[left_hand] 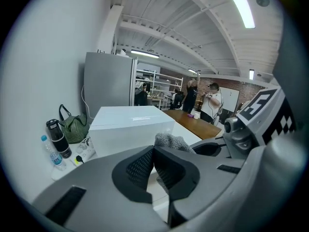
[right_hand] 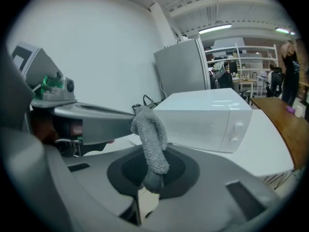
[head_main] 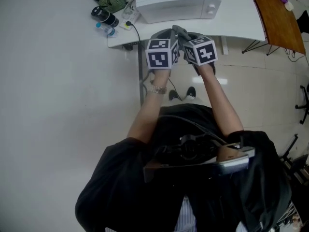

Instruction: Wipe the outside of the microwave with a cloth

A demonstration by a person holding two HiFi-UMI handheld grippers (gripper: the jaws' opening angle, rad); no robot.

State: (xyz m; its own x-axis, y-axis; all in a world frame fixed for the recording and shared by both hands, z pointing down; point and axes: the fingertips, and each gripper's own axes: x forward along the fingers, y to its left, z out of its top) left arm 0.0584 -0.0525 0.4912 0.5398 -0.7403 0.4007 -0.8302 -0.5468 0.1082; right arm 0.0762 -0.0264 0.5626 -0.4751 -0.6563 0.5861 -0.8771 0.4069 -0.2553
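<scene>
You're standing short of the bench (head_main: pixel 241 18) and the wipe hasn't begun. Your right tongs (right_hand: pixel 153 167) are clamped tight on the lower end of the grey cloth (right_hand: pixel 152 144), which stands up out of them in a curl. Your left tongs (left_hand: pixel 153 151) are closed at the tips, right against the cloth's upper end, though I can't tell whether they've actually nipped it. The white microwave (right_hand: pixel 207 117) sits on the bench ahead of you, door and knobs facing you. It's well clear of the cloth, and nothing is touching it. By my reading the cloth is in hand and that's all that's done: top, sides and front all remain to be wiped.
</scene>
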